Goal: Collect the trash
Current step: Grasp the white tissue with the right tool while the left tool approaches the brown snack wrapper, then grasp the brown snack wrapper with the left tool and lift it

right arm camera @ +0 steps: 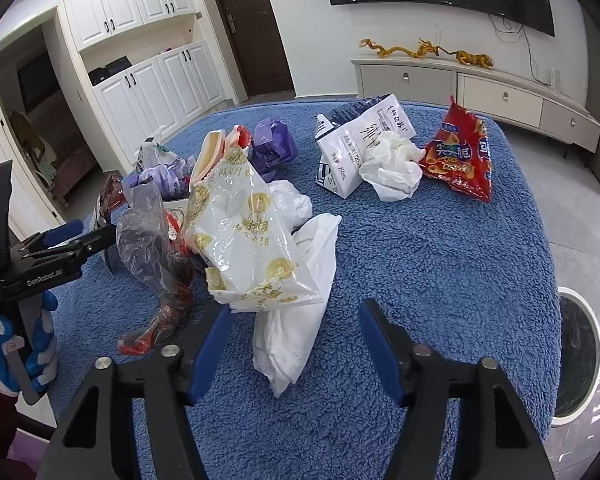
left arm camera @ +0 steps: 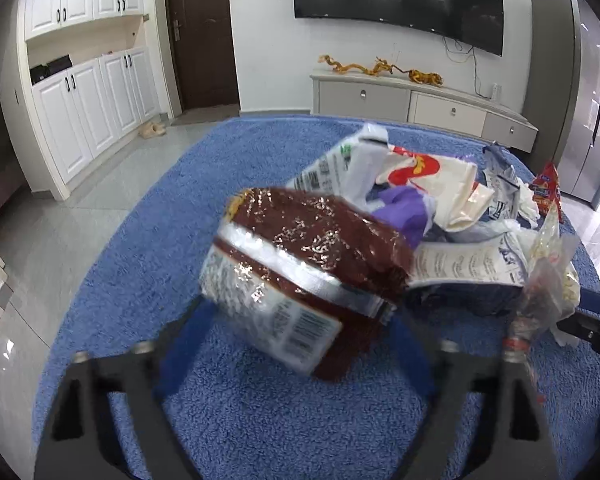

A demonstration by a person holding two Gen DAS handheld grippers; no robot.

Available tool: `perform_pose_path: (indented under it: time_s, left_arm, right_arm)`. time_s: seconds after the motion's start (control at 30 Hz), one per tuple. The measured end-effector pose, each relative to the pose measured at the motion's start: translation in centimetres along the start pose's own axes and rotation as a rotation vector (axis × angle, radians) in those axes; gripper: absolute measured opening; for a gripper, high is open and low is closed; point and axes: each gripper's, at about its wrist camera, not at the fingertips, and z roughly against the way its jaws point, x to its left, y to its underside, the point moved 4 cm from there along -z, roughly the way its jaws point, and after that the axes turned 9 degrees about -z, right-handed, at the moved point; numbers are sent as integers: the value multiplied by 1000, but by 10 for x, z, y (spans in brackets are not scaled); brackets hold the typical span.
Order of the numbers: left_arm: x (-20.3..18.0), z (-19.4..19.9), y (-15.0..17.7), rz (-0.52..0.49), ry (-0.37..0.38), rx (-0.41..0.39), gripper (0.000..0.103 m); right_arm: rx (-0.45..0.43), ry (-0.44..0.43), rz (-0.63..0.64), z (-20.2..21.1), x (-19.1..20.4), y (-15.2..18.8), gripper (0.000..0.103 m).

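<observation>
Right, your left gripper is spread around the brown foil snack wrapper and your right gripper around the white-and-gold plastic bag, neither pinching yet, trash heaped on the blue fleece-covered table.

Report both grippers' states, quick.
Left gripper: jaws around the brown packet; too blurred to tell a grip.
Right gripper: open, white tissue between the jaws, untouched.
</observation>
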Motion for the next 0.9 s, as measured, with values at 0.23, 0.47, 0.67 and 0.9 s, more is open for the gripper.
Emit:
perform_pose_path:
  time_s: [0.23,0.47,0.67,0.9]
  left_arm:
    - [13,2,9,65,63,23,18]
    - [26,21,11,116,94,-6,5]
    - [22,50,9,96,105,-63,2]
    - [11,86,3,56,127,-134,0]
  right_arm:
    - [28,26,25,0,4,7,20]
    - [20,29,-12,17,-5,13,15]
    - [-17,35,-31,43,-10,19,14]
    - [-68,40,-57,72,-11,22,14]
